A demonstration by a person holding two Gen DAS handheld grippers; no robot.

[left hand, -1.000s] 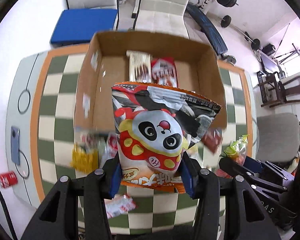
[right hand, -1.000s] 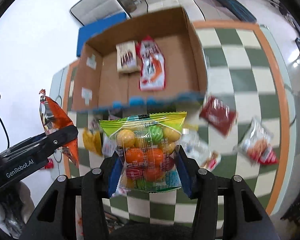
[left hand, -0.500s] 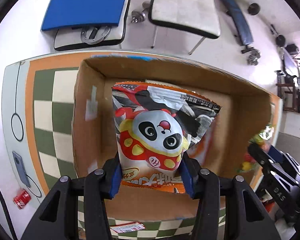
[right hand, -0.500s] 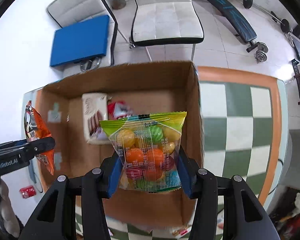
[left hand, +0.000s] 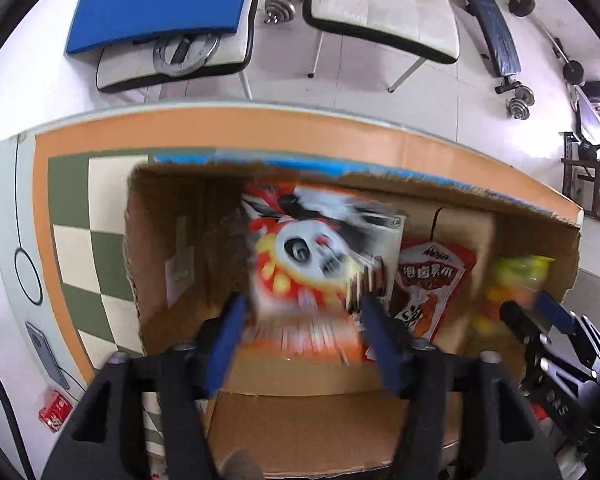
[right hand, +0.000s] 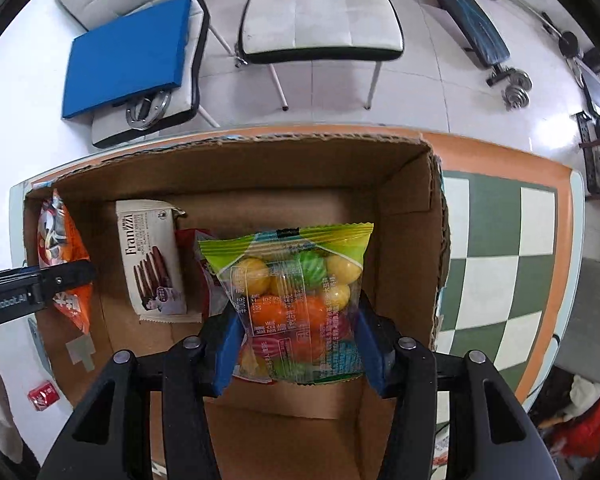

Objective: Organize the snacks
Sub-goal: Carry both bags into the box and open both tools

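An open cardboard box (right hand: 404, 216) stands on the checkered table. My left gripper (left hand: 302, 320) has its jaws spread, and the orange panda snack bag (left hand: 312, 260) is blurred between them, inside the box's left part. From the right wrist view the bag (right hand: 62, 264) shows beside the left gripper's finger. My right gripper (right hand: 298, 340) is shut on a clear bag of coloured fruit candies (right hand: 300, 292), held over the box's middle. The candy bag (left hand: 512, 280) also shows at the right in the left wrist view.
In the box lie a white Franzzi biscuit pack (right hand: 150, 256) and a red snack bag (left hand: 432, 280). A phone (left hand: 46, 354) and a red can (left hand: 54, 410) lie at the table's left edge. Chairs (right hand: 320, 8) stand beyond the table.
Both grippers moved forward and down into the box. My left gripper's jaws have spread and the panda bag is blurred, moving between them. The right gripper still holds the candy bag.
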